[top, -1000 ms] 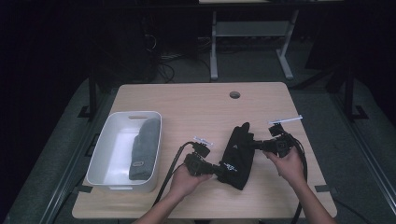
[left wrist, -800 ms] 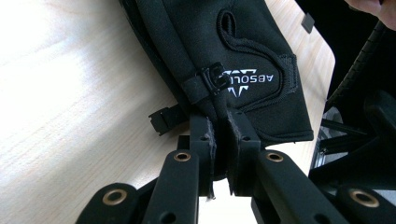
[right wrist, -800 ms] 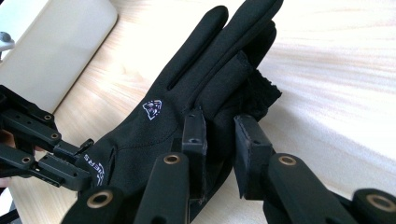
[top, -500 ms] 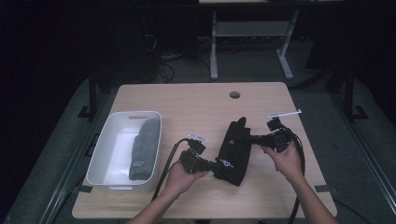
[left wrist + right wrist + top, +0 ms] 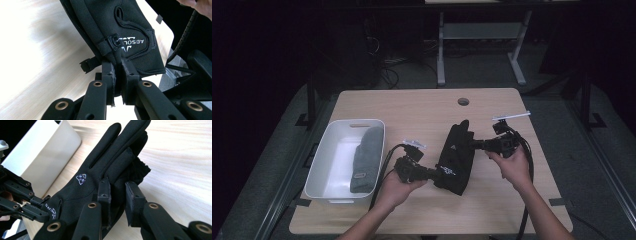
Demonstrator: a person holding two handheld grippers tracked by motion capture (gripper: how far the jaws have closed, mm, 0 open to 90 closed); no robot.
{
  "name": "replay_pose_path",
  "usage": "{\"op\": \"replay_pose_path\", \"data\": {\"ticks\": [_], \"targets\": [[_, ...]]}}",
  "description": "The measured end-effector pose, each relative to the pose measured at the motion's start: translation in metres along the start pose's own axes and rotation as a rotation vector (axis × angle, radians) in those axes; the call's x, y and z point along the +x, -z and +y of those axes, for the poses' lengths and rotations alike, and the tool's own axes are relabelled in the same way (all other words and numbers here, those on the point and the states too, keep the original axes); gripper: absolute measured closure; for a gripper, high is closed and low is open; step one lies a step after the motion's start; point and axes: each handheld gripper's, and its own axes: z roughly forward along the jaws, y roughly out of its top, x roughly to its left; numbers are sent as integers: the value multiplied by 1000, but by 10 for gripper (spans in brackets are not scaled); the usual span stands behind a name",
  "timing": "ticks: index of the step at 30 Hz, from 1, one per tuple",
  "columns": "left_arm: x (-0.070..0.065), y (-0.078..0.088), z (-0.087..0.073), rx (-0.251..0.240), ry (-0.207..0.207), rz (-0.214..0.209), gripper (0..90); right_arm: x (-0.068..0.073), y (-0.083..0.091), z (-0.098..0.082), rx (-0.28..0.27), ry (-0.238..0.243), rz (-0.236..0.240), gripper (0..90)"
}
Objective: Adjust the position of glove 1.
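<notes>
Nearest you, your left gripper (image 5: 433,174): jaws pinched nearly together on the cuff edge of the black stretch-fabric glove with white printed logo (image 5: 456,159), beside its small strap buckle, as the left gripper view shows. Your right gripper (image 5: 475,144): jaws narrowed on a bunched fold at the glove's thumb side, a little gap left between the pads. The glove itself hangs stretched between both grippers, seemingly just above the pale wood-grain worktop (image 5: 427,107), fingers pointing away from you. Risk, as judged: both holds take only thin edges of slippery fabric, so pulling the hands apart or swinging quickly could slide the cuff free and drop the glove; the loose strap could also snag a jaw. Farther left: white rectangular plastic tub (image 5: 326,159) holding a grey knitted glove (image 5: 366,158), well apart from the black one. If the tub is the destination, a low carry could catch its rim.
</notes>
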Motion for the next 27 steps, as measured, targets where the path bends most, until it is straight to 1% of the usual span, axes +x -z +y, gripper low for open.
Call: {"op": "replay_pose_path", "data": {"ticks": [4, 5, 8, 12, 13, 14, 20, 21, 27], "targets": [[2, 6, 2, -8, 6, 1, 829, 5, -1, 5, -9, 4, 6, 760], [3, 8, 2, -5, -1, 4, 829, 6, -1, 6, -11, 6, 7, 760], [3, 11, 3, -10, 3, 3, 829, 7, -1, 8, -21, 7, 13, 761], [3, 16, 3, -24, 6, 1, 829, 9, -2, 12, -18, -1, 22, 760], [4, 18, 4, -29, 4, 0, 829, 10, -2, 13, -26, 5, 26, 761], [4, 20, 4, -32, 10, -2, 829, 11, -2, 15, -25, 4, 27, 760], [8, 30, 3, -52, 20, 8, 829, 19, -6, 24, -17, 5, 34, 761], [8, 32, 3, -52, 16, 10, 829, 20, -7, 26, -19, 8, 38, 761], [11, 42, 3, -65, 24, 20, 829, 27, -11, 34, -21, 22, 49, 761]]}}
